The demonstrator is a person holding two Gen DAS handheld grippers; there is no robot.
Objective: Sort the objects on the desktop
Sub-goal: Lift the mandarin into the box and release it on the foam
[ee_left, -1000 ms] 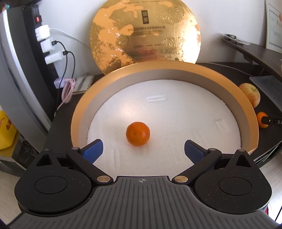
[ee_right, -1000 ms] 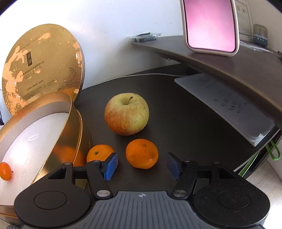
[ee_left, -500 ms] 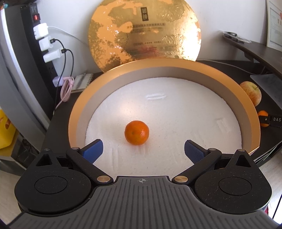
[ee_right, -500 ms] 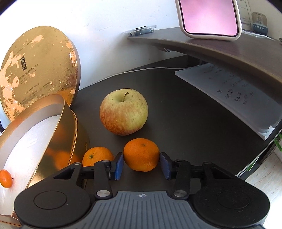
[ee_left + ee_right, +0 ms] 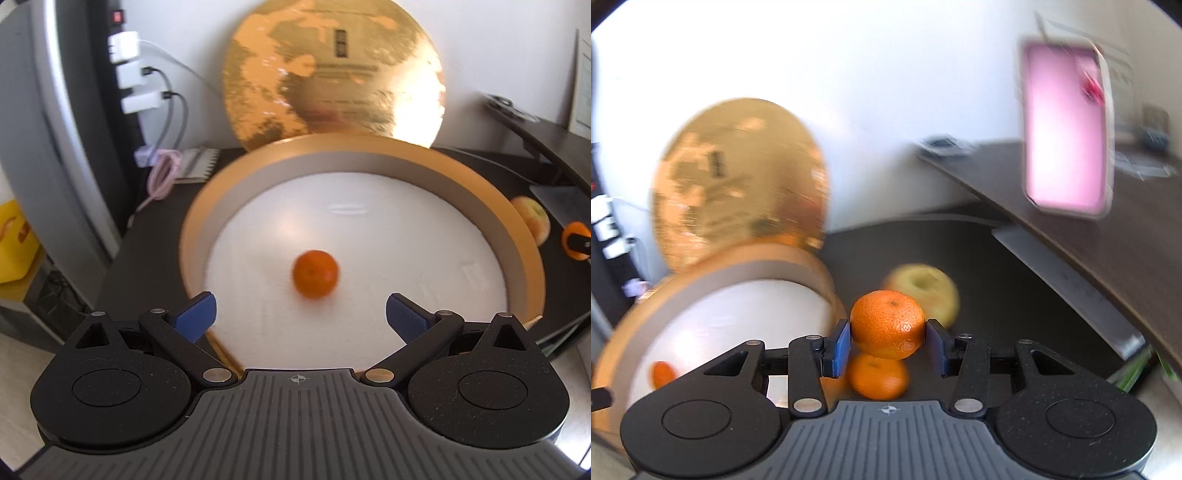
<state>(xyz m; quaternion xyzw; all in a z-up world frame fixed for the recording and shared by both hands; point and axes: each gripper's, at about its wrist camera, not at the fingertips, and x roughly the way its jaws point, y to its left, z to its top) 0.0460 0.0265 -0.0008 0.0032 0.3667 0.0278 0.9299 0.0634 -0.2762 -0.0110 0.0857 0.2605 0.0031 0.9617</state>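
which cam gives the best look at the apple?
Right wrist: the apple sits on the desk behind the mandarin that the right tongs grip, blurred but mostly visible. Left wrist shows only a sliver past the gold box rim.

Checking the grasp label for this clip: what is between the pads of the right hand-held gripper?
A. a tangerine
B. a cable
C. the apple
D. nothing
A: the right hand-held gripper has both blue pads pressed against the sides of a tangerine, with the apple free on the desk behind it.
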